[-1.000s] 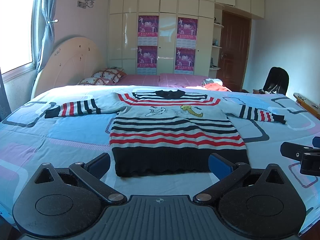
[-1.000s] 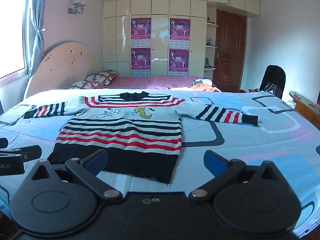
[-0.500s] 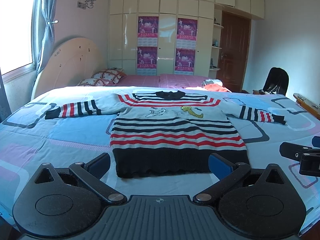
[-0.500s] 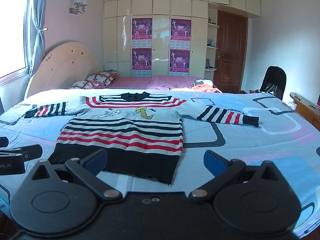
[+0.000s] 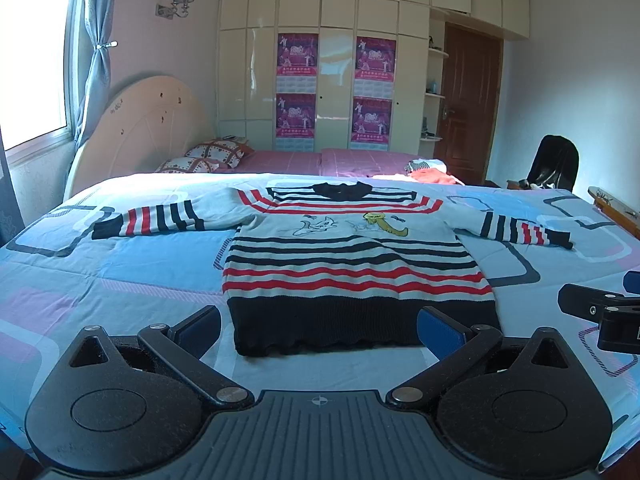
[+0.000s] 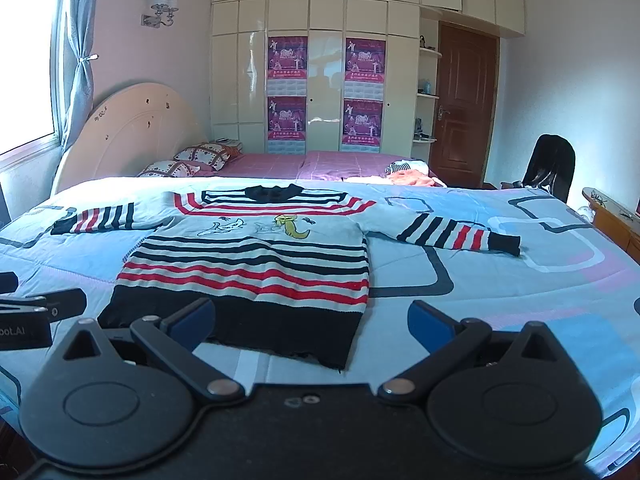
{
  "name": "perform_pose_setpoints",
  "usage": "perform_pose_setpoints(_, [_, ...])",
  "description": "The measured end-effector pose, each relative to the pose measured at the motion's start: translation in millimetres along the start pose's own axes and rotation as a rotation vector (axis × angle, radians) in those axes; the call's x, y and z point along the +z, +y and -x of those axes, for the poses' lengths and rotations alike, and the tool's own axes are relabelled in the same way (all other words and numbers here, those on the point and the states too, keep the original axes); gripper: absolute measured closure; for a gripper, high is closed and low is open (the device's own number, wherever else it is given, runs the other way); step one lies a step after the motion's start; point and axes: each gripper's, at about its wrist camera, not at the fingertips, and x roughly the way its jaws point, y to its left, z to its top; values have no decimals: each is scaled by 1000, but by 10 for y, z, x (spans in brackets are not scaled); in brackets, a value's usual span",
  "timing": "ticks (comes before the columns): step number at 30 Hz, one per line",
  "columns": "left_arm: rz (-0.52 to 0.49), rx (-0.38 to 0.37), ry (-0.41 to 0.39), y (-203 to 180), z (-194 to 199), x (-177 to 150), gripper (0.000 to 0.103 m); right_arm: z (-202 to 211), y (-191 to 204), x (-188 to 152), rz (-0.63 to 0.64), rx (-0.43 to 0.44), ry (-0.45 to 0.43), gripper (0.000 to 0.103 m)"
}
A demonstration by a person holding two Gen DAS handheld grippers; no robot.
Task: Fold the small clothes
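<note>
Knit sweater [image 5: 352,264]: striped in red, black and white, with a black collar and a broad black hem band; it lies flat, front up, on the bed cover, collar toward the far side and hem toward the grippers.
Chest print [image 5: 352,225]: a pale cartoon figure and a yellow one, side by side between the upper and lower stripes of the sweater.
Sleeves: both spread outward from the sweater's shoulders; the left-hand sleeve [image 5: 148,220] runs nearly straight, the right-hand sleeve [image 6: 460,234] angles slightly toward the hem side, each ending in a black cuff.
Bed cover [image 5: 120,276]: light blue with grey, white and pink rounded-rectangle patterns, lying under and all around the sweater.
Left gripper [image 5: 319,326]: jaws spread wide with blue pads, holding nothing, just short of the sweater's hem and centred on it.
Right gripper [image 6: 312,318]: jaws likewise spread wide and empty, near the hem's right corner; its left pad overlaps the black band in view, contact unclear.
Second bed [image 5: 320,162]: pink cover, beyond the sweater's collar, with patterned pillows [image 5: 208,156] at its left end.
Wardrobe [image 5: 336,72]: cream doors with four purple posters, behind the second bed.
Door [image 5: 466,108]: brown wood, right of the wardrobe.
Chair [image 5: 554,162]: dark, beyond the right sleeve.
</note>
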Motion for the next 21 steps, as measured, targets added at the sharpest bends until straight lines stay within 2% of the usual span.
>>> perform_pose_setpoints(13, [11,-5,21,60,-46,39,0,-67,70,22,10,-3,16,0])
perform_pose_setpoints(19, [93,-13,6,208,-201,148,0,-228,23,52,15,-37,34,0])
perform_pose_setpoints(21, [109,-49,7,250,-316,208,0,-284,-23,82,5,-60,29,0])
